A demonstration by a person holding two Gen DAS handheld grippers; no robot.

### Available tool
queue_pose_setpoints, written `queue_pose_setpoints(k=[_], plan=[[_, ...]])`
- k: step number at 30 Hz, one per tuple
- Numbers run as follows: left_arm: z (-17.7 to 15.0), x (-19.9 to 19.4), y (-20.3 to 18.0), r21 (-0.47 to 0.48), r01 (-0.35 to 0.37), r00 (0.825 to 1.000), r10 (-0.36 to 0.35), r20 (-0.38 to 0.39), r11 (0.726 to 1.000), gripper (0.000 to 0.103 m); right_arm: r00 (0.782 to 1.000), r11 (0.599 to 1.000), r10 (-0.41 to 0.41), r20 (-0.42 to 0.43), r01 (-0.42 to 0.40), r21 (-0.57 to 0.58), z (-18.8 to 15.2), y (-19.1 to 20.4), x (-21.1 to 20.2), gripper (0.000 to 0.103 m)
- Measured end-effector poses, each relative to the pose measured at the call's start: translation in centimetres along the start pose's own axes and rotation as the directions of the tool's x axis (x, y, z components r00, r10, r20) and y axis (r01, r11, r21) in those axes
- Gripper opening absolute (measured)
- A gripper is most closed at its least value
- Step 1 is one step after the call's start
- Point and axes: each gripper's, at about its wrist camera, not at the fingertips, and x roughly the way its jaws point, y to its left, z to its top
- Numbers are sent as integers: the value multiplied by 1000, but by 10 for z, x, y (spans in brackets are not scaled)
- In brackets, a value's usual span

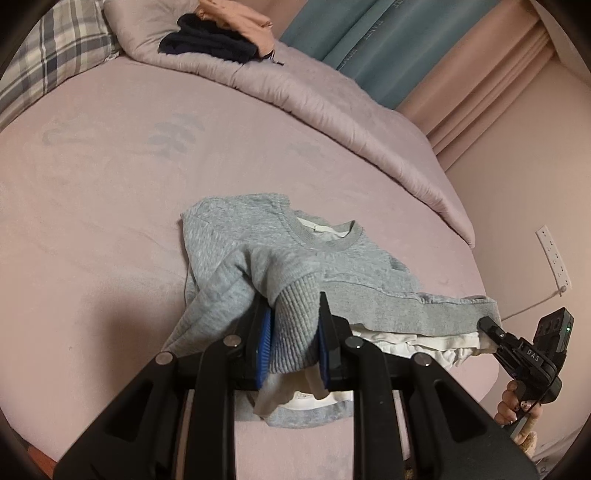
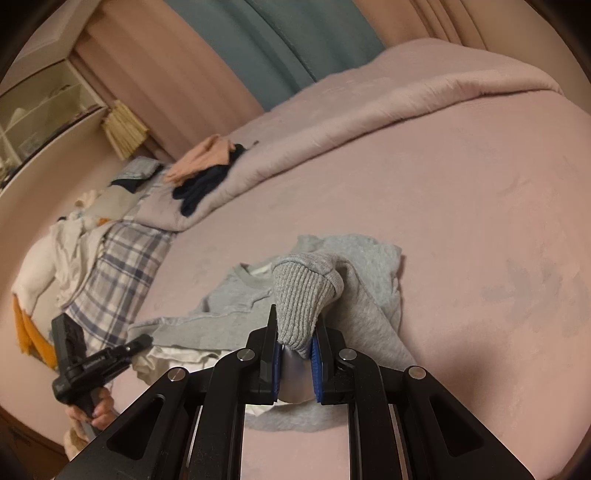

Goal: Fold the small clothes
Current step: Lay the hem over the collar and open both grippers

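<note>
Plaid pillow [image 1: 55,48], teal curtain [image 1: 388,40]

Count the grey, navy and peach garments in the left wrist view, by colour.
Grey: 1, grey sweatshirt
Navy: 1, navy garment
Peach: 1, peach garment
Total: 3

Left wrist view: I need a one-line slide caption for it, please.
Left tongs clamp the ribbed cuff of a grey sweatshirt lying on a pink bed.
</note>
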Motion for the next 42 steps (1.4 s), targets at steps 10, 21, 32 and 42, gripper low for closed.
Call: queue_pose_setpoints(k=[10, 21, 32, 42], plan=[[15, 25, 4, -18, -38, 998, 37, -56, 999, 20, 998, 998, -31, -60, 34, 48, 7, -3, 16, 15], [35, 77, 28, -79, -99, 985, 86, -150, 992, 20, 986, 987, -88, -144, 106, 121, 22, -31, 59, 15], [39, 92, 44, -139, -103, 976, 74, -203, 985, 37, 969, 977, -124, -212, 157, 147, 21, -44, 80, 18], [18, 38, 29, -92, -68, 991, 57, -121, 993, 77, 968, 977, -210, -134, 213, 7, 23, -26, 33, 58]])
